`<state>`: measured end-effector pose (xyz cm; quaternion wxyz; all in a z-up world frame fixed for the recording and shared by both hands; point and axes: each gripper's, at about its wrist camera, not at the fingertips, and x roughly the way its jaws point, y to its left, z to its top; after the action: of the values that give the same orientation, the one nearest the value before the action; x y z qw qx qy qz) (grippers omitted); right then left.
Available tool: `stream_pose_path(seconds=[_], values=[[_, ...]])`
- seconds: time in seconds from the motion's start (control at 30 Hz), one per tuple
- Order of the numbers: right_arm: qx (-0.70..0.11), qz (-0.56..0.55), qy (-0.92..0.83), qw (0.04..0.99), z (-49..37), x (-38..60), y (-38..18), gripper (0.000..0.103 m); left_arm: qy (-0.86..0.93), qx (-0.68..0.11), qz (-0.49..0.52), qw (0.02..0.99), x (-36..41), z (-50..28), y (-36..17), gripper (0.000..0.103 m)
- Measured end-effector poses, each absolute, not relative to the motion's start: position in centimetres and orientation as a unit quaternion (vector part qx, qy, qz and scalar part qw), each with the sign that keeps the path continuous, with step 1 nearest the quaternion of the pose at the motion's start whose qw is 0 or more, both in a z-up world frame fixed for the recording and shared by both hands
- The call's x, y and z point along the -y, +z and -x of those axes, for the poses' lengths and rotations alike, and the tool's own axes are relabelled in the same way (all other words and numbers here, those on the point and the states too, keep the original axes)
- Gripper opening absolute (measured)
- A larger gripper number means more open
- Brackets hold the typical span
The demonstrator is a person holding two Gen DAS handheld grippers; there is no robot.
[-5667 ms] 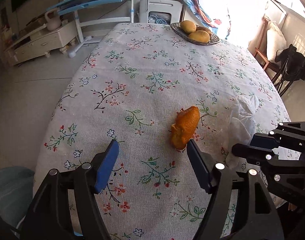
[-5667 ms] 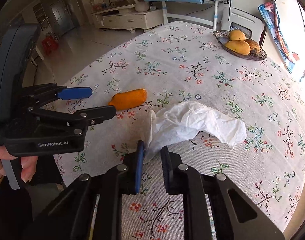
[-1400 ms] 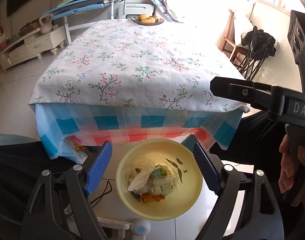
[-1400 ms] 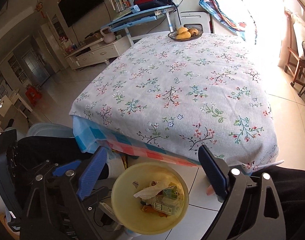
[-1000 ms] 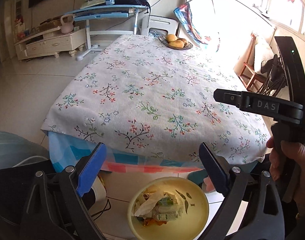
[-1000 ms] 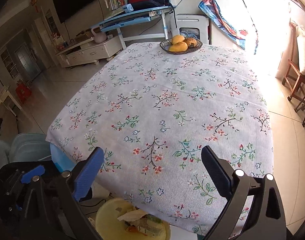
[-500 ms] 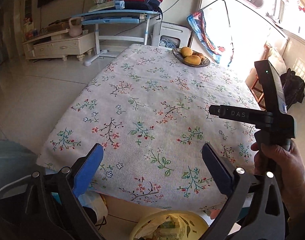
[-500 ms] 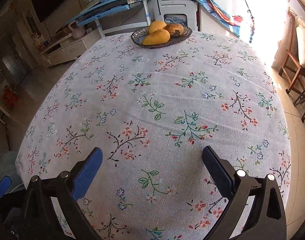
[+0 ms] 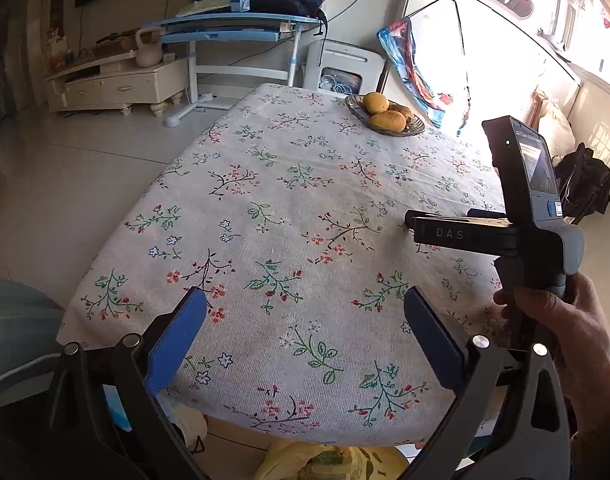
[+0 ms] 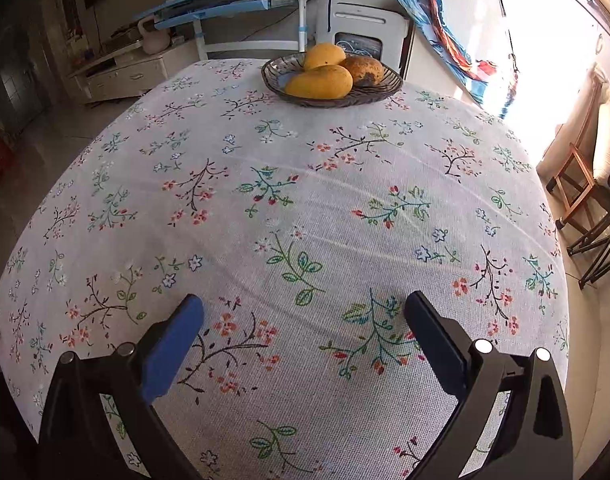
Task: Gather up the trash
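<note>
The yellow trash bin [image 9: 329, 464] peeks out under the table's near edge at the bottom of the left wrist view, with crumpled wrappers in it; most of it is hidden. My left gripper [image 9: 305, 296] hangs open over the near part of the floral tablecloth [image 9: 289, 200], nothing between its blue pads [image 9: 173, 340]. A hand [image 9: 565, 344] at the right holds the right gripper's handle. In the right wrist view my right gripper [image 10: 305, 304] is open above the cloth [image 10: 305, 200], empty. No loose trash shows on the table.
A dark bowl of mangoes [image 10: 333, 76] stands at the table's far end, also seen as the bowl [image 9: 385, 118] in the left wrist view. Beyond it are a blue desk [image 9: 233, 28] and a white appliance [image 9: 341, 68]. A wooden chair [image 10: 577, 184] stands to the right.
Both views have moved from above the bin to over the tabletop. The bin has slid to the bottom edge of the left view and left the right view. The right gripper has moved nearer the fruit bowl.
</note>
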<state>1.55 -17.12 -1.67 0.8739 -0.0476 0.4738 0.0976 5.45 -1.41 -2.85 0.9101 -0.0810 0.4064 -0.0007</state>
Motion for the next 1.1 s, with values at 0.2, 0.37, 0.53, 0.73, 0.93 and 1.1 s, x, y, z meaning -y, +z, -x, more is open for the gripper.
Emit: stream_pose_path(seconds=[0.2, 0.37, 0.53, 0.73, 0.93, 1.1], values=[[-0.474, 0.048, 0.097, 0.874, -1.5, 17.1, -1.7, 0.096, 0.019, -0.388, 0.111, 0.915, 1.2, -5.5, -2.6, 0.096], [-0.474, 0.048, 0.097, 0.874, -1.6, 17.1, -1.7, 0.096, 0.042, -0.369, 0.076, 0.925, 3.0, -4.9, -1.9, 0.096], [-0.474, 0.048, 0.097, 0.874, -1.5, 17.1, -1.7, 0.096, 0.061, -0.350, -0.036, 0.934, 5.9, -3.5, -0.6, 0.096], [-0.474, 0.048, 0.097, 0.874, -1.6, 17.1, -1.7, 0.096, 0.090, -0.365, 0.217, 0.901, 2.4, -2.5, -0.1, 0.096], [-0.474, 0.048, 0.097, 0.874, -1.6, 17.1, -1.7, 0.096, 0.152, -0.444, 0.087, 0.879, 7.2, -4.4, -1.0, 0.096], [-0.474, 0.048, 0.097, 0.874, -1.6, 17.0, -1.7, 0.096, 0.158, -0.447, 0.098, 0.875, 7.5, -3.6, -1.4, 0.096]])
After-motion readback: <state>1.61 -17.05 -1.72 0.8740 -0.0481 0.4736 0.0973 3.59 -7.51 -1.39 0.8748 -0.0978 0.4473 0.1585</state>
